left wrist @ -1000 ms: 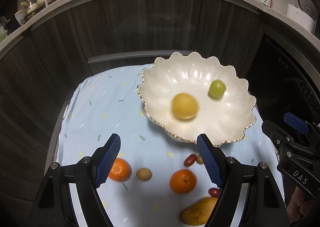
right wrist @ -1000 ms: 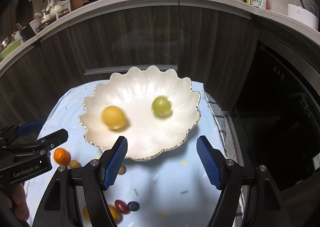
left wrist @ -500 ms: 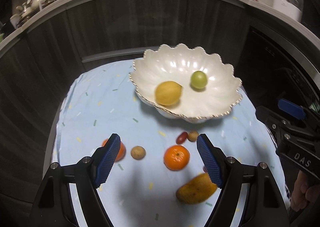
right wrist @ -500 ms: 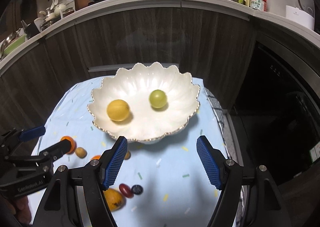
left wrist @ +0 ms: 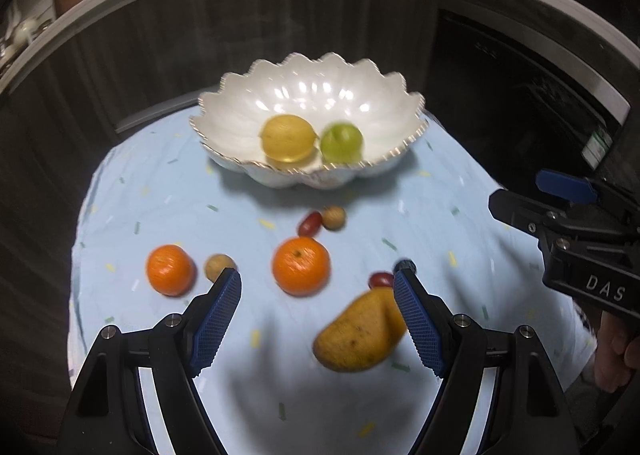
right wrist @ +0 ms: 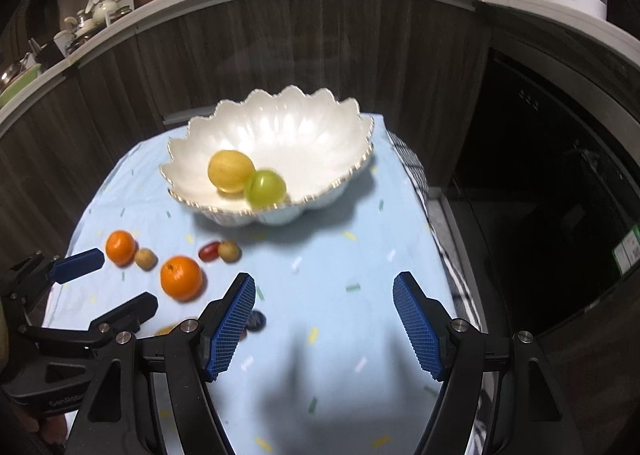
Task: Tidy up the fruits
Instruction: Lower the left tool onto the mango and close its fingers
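A white scalloped bowl [left wrist: 372, 159] [right wrist: 340, 183] stands at the far side of a light blue cloth and holds a yellow lemon [left wrist: 287, 138] [right wrist: 231, 171] and a green fruit [left wrist: 341, 143] [right wrist: 265, 188]. On the cloth lie two oranges [left wrist: 301, 265] [left wrist: 169, 270], a mango [left wrist: 360, 335], small brown fruits [left wrist: 218, 266] [left wrist: 333, 217] and red grapes [left wrist: 310, 223] [left wrist: 380, 279]. My left gripper [left wrist: 318, 319] is open and empty above the cloth, near the mango. My right gripper [right wrist: 324, 325] is open and empty over bare cloth.
The table's cloth [left wrist: 160, 195] ends at dark wood cabinet fronts [right wrist: 280, 55] behind. A dark oven front [right wrist: 560, 175] is to the right. A checked towel [right wrist: 416, 171] hangs at the table's right edge. A worktop above carries pans and bottles.
Both grippers have drawn back from the bowl and lower toward the cloth. The lemon and green fruit have rolled together at the bowl's near side.
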The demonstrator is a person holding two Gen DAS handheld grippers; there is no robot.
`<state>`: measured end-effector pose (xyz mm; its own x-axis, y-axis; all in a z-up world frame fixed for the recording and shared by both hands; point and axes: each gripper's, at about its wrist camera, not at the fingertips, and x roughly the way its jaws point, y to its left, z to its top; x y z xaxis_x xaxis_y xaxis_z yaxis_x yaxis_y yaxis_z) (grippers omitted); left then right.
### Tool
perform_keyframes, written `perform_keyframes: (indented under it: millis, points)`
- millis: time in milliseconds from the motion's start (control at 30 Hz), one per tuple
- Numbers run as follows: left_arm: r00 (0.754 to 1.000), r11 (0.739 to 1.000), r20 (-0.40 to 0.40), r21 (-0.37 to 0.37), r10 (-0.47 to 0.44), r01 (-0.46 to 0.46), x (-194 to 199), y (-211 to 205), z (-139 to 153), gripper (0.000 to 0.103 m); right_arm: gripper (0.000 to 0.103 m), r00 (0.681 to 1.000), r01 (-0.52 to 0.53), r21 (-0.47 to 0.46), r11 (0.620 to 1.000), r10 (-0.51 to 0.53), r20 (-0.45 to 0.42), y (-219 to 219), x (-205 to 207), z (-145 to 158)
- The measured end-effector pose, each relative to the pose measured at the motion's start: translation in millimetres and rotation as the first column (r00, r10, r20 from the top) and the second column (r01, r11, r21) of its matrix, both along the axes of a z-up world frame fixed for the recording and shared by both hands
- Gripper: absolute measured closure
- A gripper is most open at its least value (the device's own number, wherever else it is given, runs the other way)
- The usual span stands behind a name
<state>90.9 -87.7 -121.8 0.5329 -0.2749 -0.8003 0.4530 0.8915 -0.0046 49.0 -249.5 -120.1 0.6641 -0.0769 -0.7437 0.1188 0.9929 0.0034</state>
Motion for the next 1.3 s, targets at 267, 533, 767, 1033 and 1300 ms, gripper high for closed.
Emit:
perform_keyframes:
  millis: [267, 533, 767, 1033, 1300]
  points:
    - [0.995, 0.997, -0.056, 0.007, -0.082, 0.082, -9, -12, -27, 0.025, 0.031, 0.999, 0.023, 0.008, 1.0, -0.022, -0.036, -2, -14, -20]
    - [0.987, 0.992, -0.097, 0.021, -0.125, 0.128, -12, -19, -48, 0.025, 0.031, 0.998, 0.032, 0.019, 0.999, -0.03, -0.063, -2, -19, -37]
    - [0.982, 0.99, -0.134, 0.026, -0.134, 0.138, -6, -25, -66, 0.036, 0.031, 0.996, 0.038, 0.025, 0.999, -0.036, -0.081, -3, -18, -46]
    - [0.983, 0.99, -0.125, 0.023, -0.137, 0.141, -5, -29, -73, 0.04, 0.031, 0.994, 0.047, 0.037, 0.998, -0.044, -0.099, -5, -16, -54]
    - [0.987, 0.995, -0.13, -0.025, -0.098, 0.096, -6, -21, -71, 0.045, 0.031, 0.995, 0.033, 0.041, 0.999, -0.029, -0.092, -1, -15, -53]
